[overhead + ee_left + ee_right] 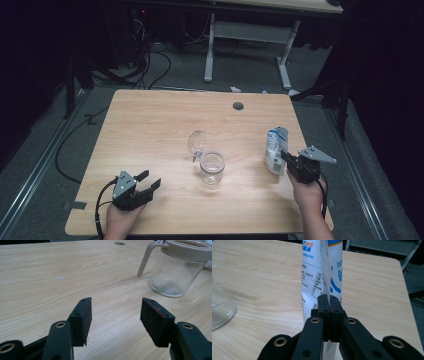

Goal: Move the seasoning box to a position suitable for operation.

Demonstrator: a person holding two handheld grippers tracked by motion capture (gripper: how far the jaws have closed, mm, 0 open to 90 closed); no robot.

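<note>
Right hand-held gripper (329, 302) clamped on bag (322, 272)

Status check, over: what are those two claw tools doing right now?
Left gripper jaws open, nothing between them. Right gripper jaws pinched on the white-and-blue bag's rear seam. Clear glass jar mid-table, hinged lid up.

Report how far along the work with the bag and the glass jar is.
Done: the glass jar stands upright mid-table with its hinged lid swung open. In hand: the right gripper is pinched shut on the back seam of the white and blue bag, which stands on the table. The left gripper waits open over bare wood, holding nothing. Left: the jar looks empty, so probably lifting the bag and pouring.
</note>
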